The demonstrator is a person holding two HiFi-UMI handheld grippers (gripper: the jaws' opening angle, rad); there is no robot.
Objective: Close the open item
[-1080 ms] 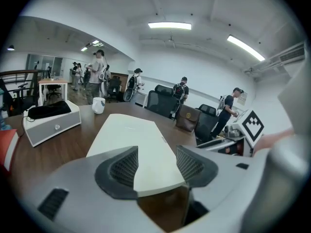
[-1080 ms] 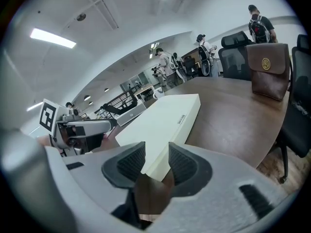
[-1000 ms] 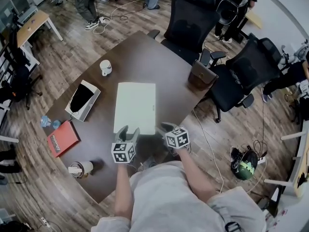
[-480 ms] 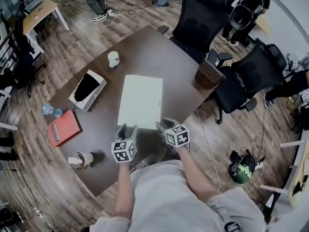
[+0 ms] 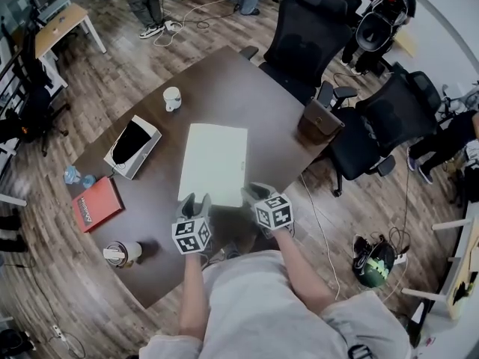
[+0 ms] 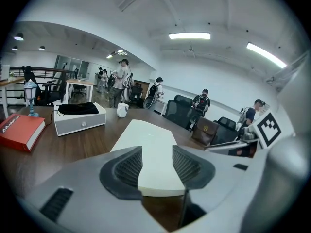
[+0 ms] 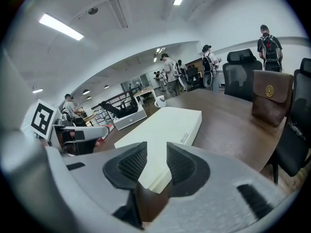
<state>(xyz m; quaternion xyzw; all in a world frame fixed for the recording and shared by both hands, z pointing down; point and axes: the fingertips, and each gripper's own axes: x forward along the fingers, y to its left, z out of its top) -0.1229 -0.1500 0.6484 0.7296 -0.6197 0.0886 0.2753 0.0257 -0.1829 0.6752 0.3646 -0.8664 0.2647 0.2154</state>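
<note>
Hardly shifted, left gripper (image 5: 194,201) and right gripper (image 5: 257,193) hung at the near edge of the white box (image 5: 213,163), jaws closing yet apart, gripping nothing.

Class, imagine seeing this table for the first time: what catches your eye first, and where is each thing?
A flat white box lies in the middle of the dark table. At its near edge the left claw and right claw are closing, nothing gripped between them. A red book lies at the table's left edge, a brown bag at its right corner.
</note>
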